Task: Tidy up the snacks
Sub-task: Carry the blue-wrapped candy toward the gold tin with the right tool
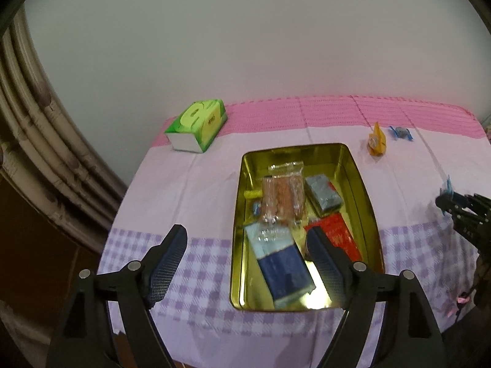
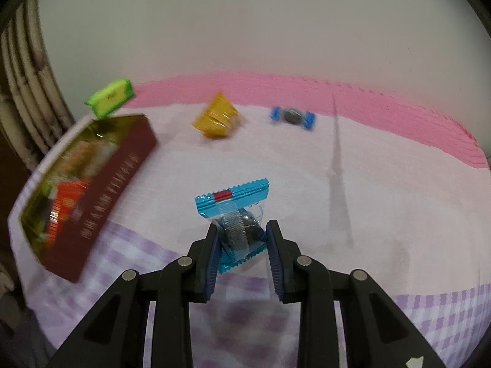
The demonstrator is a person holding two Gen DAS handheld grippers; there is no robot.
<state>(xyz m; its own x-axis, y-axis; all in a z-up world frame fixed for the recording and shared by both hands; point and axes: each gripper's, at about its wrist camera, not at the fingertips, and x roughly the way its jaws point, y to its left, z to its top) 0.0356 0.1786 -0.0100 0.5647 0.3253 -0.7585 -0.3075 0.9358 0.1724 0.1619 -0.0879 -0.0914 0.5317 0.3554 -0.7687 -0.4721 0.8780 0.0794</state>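
A gold tin box sits on the table and holds several snack packets: a clear cookie pack, a blue pack, a grey-blue pack and a red pack. My left gripper is open and empty above the tin's near end. My right gripper is shut on a blue-wrapped candy just above the cloth, right of the tin. A yellow wrapped snack and a small blue candy lie farther back.
A green tissue box stands at the table's back left. The table has a pink and purple checked cloth and ends at a white wall. Pipes run down at the left. The right gripper shows at the left view's right edge.
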